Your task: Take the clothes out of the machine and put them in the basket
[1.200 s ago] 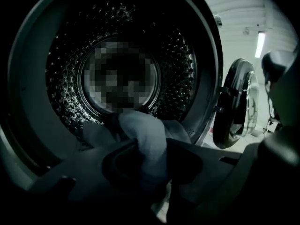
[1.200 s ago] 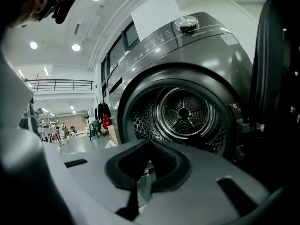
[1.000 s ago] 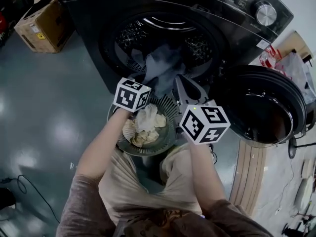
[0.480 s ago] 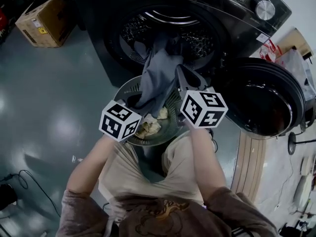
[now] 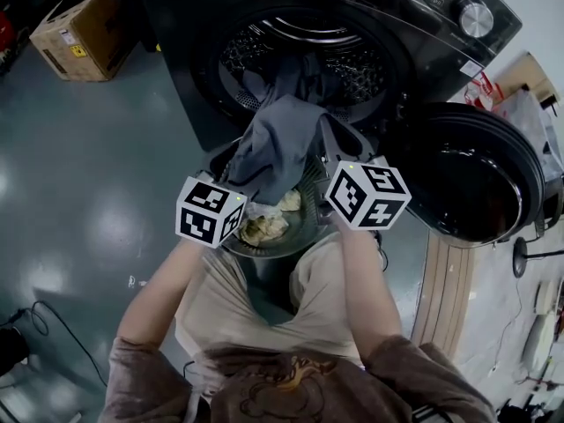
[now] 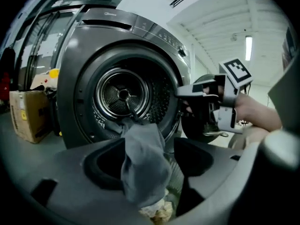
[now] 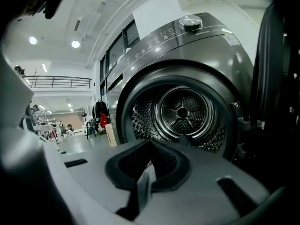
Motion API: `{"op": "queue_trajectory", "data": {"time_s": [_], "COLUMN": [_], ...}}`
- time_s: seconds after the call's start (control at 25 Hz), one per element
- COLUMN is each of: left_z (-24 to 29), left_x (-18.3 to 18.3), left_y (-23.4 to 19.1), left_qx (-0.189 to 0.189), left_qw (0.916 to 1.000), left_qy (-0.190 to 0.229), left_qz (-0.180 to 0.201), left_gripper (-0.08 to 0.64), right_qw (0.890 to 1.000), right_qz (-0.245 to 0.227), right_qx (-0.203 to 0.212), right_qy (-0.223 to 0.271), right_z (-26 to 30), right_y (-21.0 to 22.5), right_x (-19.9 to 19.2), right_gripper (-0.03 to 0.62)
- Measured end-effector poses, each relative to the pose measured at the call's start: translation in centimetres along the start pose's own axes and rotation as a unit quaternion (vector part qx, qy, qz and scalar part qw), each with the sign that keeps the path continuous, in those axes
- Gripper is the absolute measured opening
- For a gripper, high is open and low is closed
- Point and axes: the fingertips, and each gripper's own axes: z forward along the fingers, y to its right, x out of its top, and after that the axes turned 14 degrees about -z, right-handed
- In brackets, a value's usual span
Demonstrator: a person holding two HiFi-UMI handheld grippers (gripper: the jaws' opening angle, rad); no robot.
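Observation:
A grey garment (image 5: 278, 144) hangs out of the dark machine's drum (image 5: 300, 55) and down into the round basket (image 5: 264, 254), which holds pale clothes (image 5: 264, 226). My left gripper (image 5: 242, 170) is over the basket's left side. In the left gripper view the grey garment (image 6: 143, 163) drapes between its jaws, which are opening and stand apart from the cloth. My right gripper (image 5: 339, 139) hovers beside the garment at the drum's mouth. In the right gripper view its jaws (image 7: 143, 182) are together with nothing in them, facing the drum (image 7: 185, 111).
The machine's round door (image 5: 476, 183) stands swung open at the right. A cardboard box (image 5: 75, 29) sits on the floor left of the machine. The person's knees are right behind the basket. A cable lies on the floor at lower left.
My left gripper drew back towards the person, pulling the grey garment out of the drum and over the basket. The right gripper kept still.

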Motion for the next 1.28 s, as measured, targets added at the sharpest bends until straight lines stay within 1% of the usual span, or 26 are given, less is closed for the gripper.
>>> {"op": "queue_trajectory", "data": {"time_s": [0.12, 0.24, 0.4, 0.48, 0.68, 0.8, 0.84, 0.96, 1.12, 1.16, 1.28], "left_z": [2.3, 6.7, 13.1, 15.6, 20.3, 22.6, 23.2, 24.3, 24.8, 24.9, 24.8], "left_x": [2.2, 4.0, 5.1, 5.1, 4.7, 4.7, 4.6, 3.8, 2.9, 2.9, 2.6], "left_y": [-0.4, -0.5, -1.3, -2.0, -4.1, -5.7, -6.2, -7.6, -7.7, -7.5, -6.7], "left_qx": [-0.003, -0.013, -0.016, -0.014, 0.008, 0.023, 0.026, 0.036, 0.036, 0.032, 0.015], "left_qw": [0.9998, 0.9993, 0.9978, 0.9971, 0.9948, 0.9929, 0.9923, 0.9903, 0.9872, 0.9868, 0.9856], "left_qy": [0.017, 0.012, -0.014, -0.028, -0.061, -0.076, -0.084, -0.117, -0.144, -0.149, -0.163], "left_qz": [0.011, 0.032, 0.062, 0.070, 0.082, 0.089, 0.087, 0.065, 0.059, 0.054, 0.041], "left_gripper": [0.358, 0.412, 0.443, 0.453, 0.468, 0.468, 0.468, 0.468, 0.465, 0.455, 0.359], "right_qw": [1.000, 1.000, 1.000, 1.000, 1.000, 1.000, 1.000, 1.000, 1.000, 1.000, 1.000], "right_qz": [0.004, 0.000, -0.008, -0.016, -0.019, -0.014, -0.013, -0.011, -0.010, -0.009, -0.008], "right_qx": [0.003, 0.008, 0.015, 0.019, 0.019, 0.018, 0.017, 0.021, 0.029, 0.027, 0.030], "right_qy": [0.005, 0.008, 0.007, 0.004, -0.001, 0.002, 0.003, 0.003, 0.005, 0.005, 0.006], "right_z": [-0.4, -0.6, -1.3, -1.8, -3.1, -3.6, -3.6, -3.7, -3.7, -3.7, -3.6], "right_y": [-0.2, -0.5, -0.8, -0.8, 0.2, 0.7, 0.9, 1.0, 0.8, 0.9, 0.8], "right_x": [0.2, 0.6, 0.7, 0.8, 0.8, 1.0, 1.1, 1.1, 1.2, 1.2, 1.2], "right_gripper": [-0.002, -0.002, -0.003, -0.002, -0.003, -0.003, -0.002, -0.003, -0.003, -0.003, -0.003]}}
